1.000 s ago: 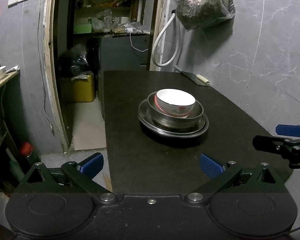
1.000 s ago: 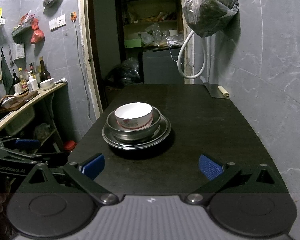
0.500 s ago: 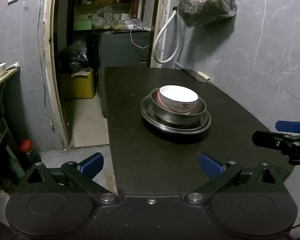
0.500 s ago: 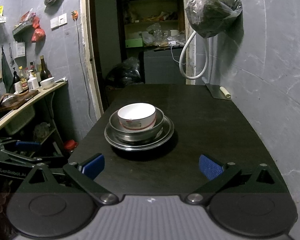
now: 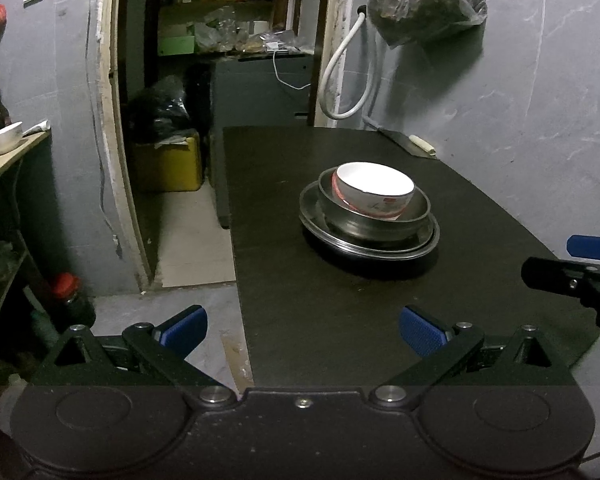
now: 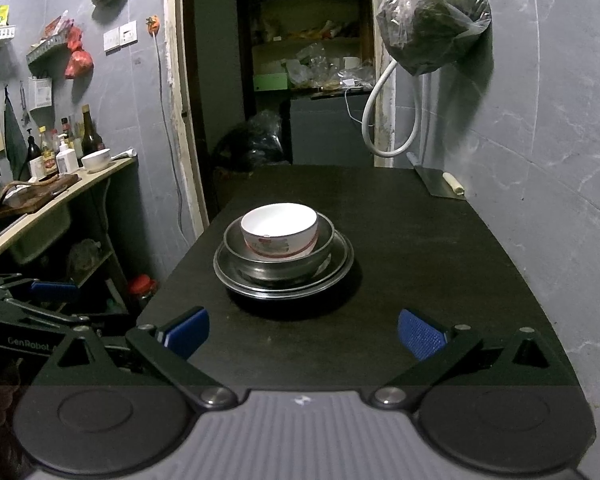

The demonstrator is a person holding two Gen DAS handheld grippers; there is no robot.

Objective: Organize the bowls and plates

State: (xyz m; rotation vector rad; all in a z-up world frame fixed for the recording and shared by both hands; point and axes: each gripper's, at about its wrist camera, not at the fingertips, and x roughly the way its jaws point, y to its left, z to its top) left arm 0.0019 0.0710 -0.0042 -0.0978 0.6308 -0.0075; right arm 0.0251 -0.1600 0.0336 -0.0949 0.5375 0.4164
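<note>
A white bowl [image 5: 374,190] [image 6: 280,230] with red markings sits nested in a steel bowl [image 5: 380,222] [image 6: 280,262], which rests on stacked steel plates [image 5: 428,240] [image 6: 342,260] in the middle of a dark table [image 5: 320,292] [image 6: 420,248]. My left gripper [image 5: 302,330] hangs open near the table's front left corner, well short of the stack. My right gripper [image 6: 302,334] is open too, over the near edge of the table with the stack straight ahead. Nothing is between either pair of fingers. The right gripper's fingers [image 5: 580,264] show at the left wrist view's right edge.
A cleaver [image 6: 440,182] lies at the table's far right by the wall. A bag [image 6: 432,24] hangs above it, with a white hose [image 6: 380,120] beside. A doorway to a storage room is behind the table. A side counter [image 6: 60,188] at left holds bottles and a bowl.
Both views have drifted slightly: the stack now sits a little farther right in each view. The grippers stayed open and the bowls did not move on the table.
</note>
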